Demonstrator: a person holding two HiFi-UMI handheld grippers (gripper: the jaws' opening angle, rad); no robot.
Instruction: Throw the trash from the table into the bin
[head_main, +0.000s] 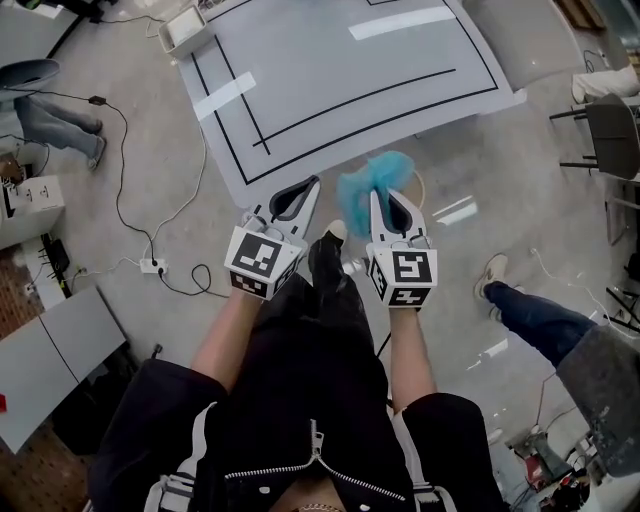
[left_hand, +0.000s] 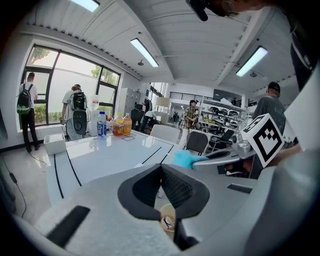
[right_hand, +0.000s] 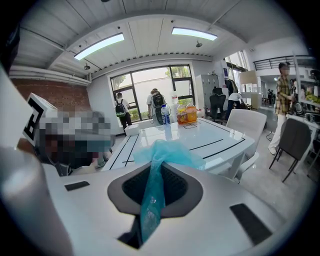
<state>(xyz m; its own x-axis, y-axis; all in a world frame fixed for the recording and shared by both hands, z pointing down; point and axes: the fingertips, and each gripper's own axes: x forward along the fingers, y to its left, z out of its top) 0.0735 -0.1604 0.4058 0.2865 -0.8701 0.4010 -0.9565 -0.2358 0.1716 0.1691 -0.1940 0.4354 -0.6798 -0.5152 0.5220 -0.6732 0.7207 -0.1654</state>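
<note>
Grippers, two, hand-held, side by side above grey floor in the lower centre of the head view. The left gripper (head_main: 308, 188) has its claw closed tip to tip with nothing in it. The right gripper (head_main: 382, 200) has its claw clamped narrow on teal plastic film (head_main: 372, 180), the task's thing, which is lifted off the table. The head view alone shows the layout: the white table (head_main: 340, 80) with black lines fills the upper centre, its near corner just ahead of both claws. A white box (head_main: 185, 30) sits at the table's upper-left corner, and a cable and power strip (head_main: 150, 266) cross the floor at left. The gripper views alone show the tabletop's far end, with bottles (left_hand: 112, 125) standing there, people by the windows, and ceiling lights. The right gripper view alone shows the film running down between the pads and bunching above the tips. Open floor lies at the right of the head view, between the table edge, a dark chair (head_main: 610, 130) at upper right and a bystander's leg (head_main: 540, 320) at right centre. The table is cut off at the top of the head view, and the film covers the right claw's tips there. In the left gripper view a small tan round object (left_hand: 167, 220) shows through the gap below the closed jaws, too small to identify.
</note>
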